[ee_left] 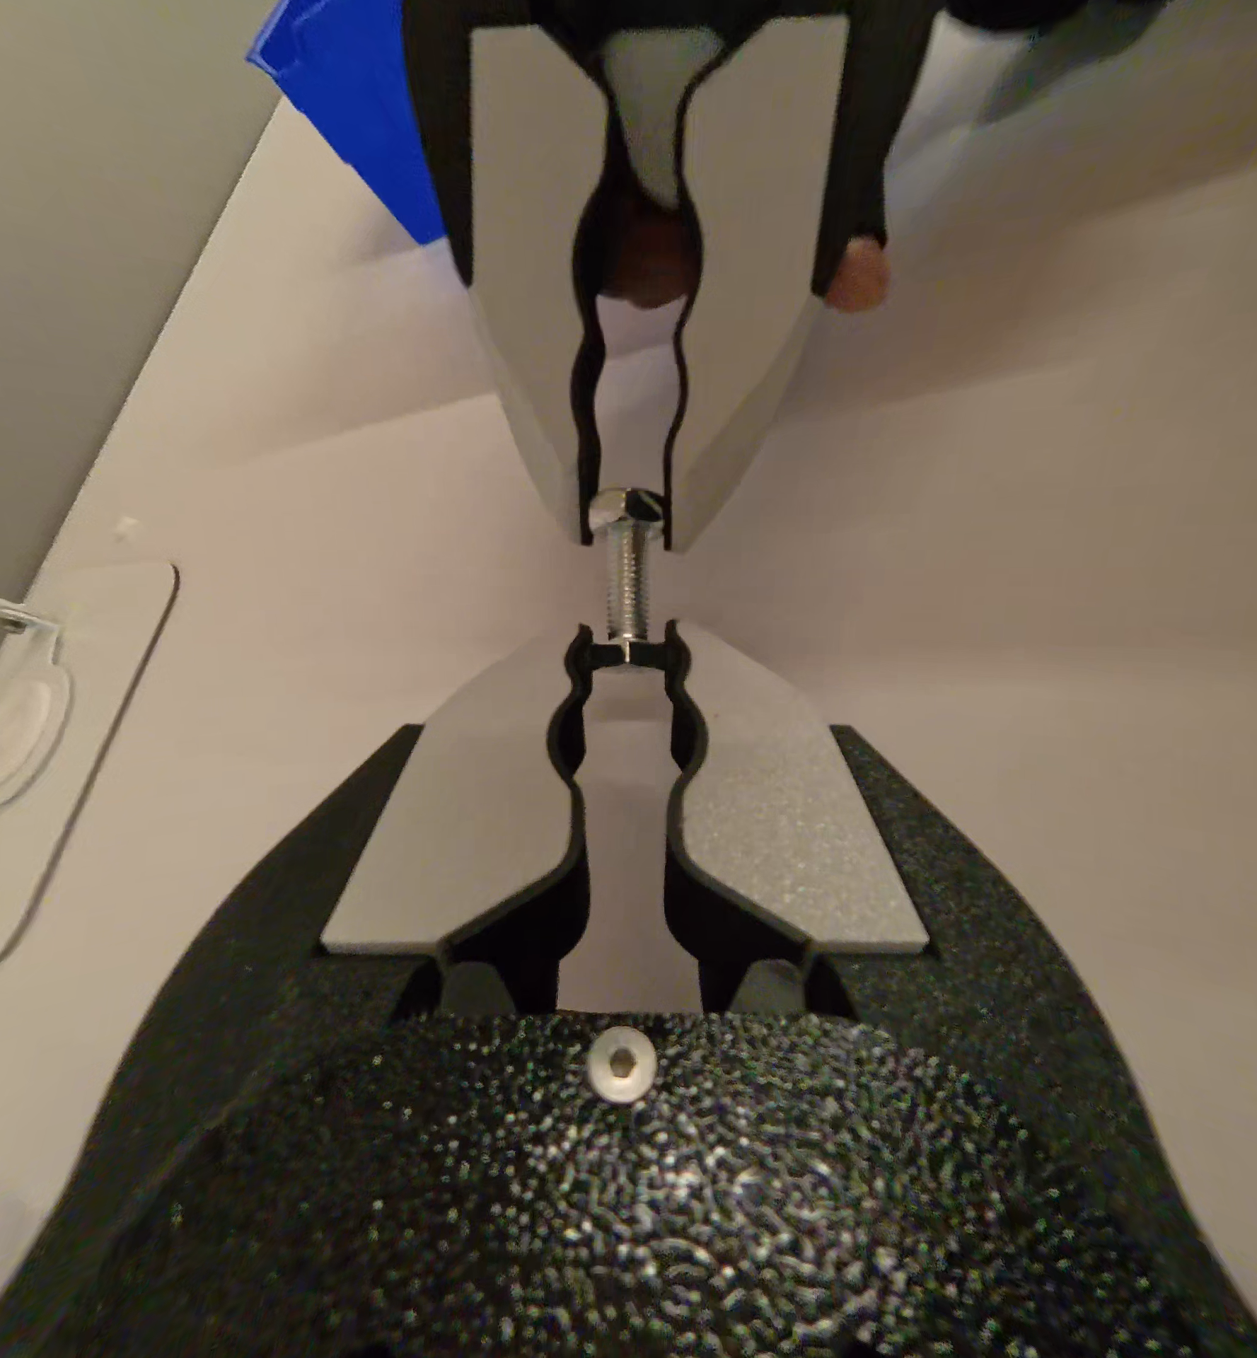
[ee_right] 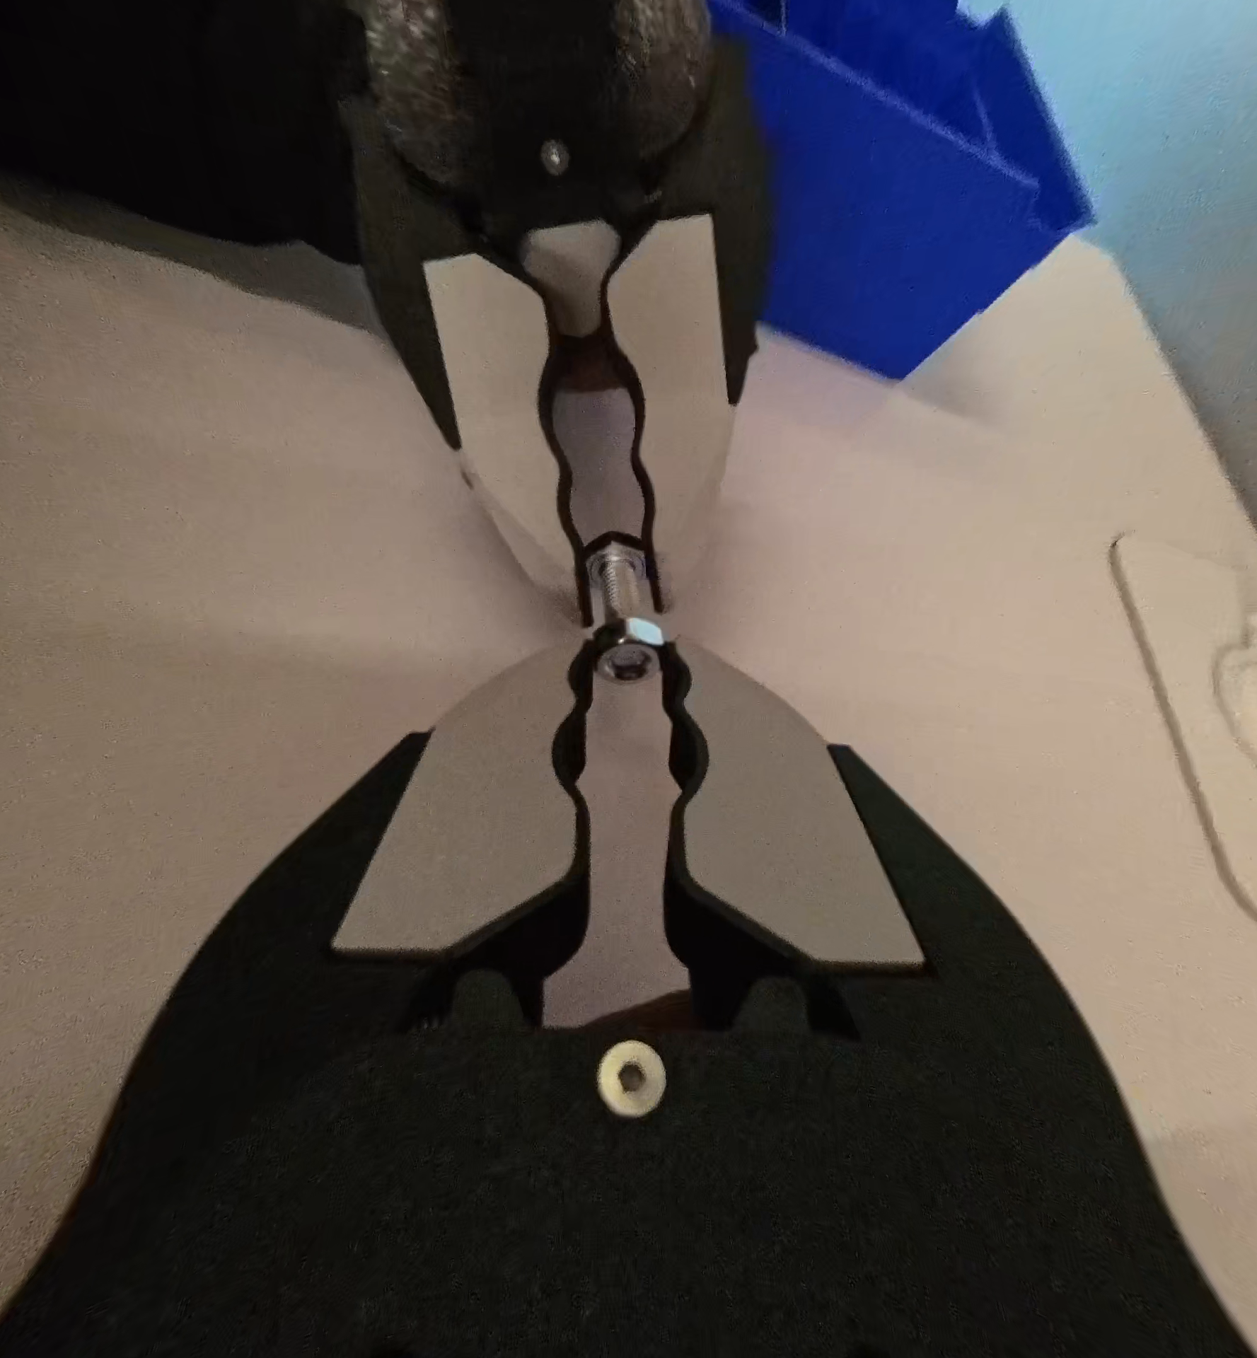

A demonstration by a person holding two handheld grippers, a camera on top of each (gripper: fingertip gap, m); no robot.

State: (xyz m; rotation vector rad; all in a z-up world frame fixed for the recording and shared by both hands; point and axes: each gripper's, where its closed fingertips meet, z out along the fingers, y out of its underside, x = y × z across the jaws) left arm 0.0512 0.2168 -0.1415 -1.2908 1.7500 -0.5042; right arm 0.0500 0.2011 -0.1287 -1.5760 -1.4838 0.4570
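A thin silver hex nut (ee_left: pixel 610 653) is being pinched by the nearly closed left gripper (ee_left: pixel 629 647), seemingly barely started on the silver threaded bolt (ee_left: pixel 627 588) whose head is being clamped by the equally narrowed right gripper (ee_right: pixel 629 658).

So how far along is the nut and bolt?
Done: both parts are picked up and lined up end to end, clear of the white table.
In hand: the left gripper fingers clamp the bolt by its head; the right gripper fingers clamp the nut, which sits at the bolt's tip.
Left: nearly all the thread between nut and head is bare, so the nut looks barely started.
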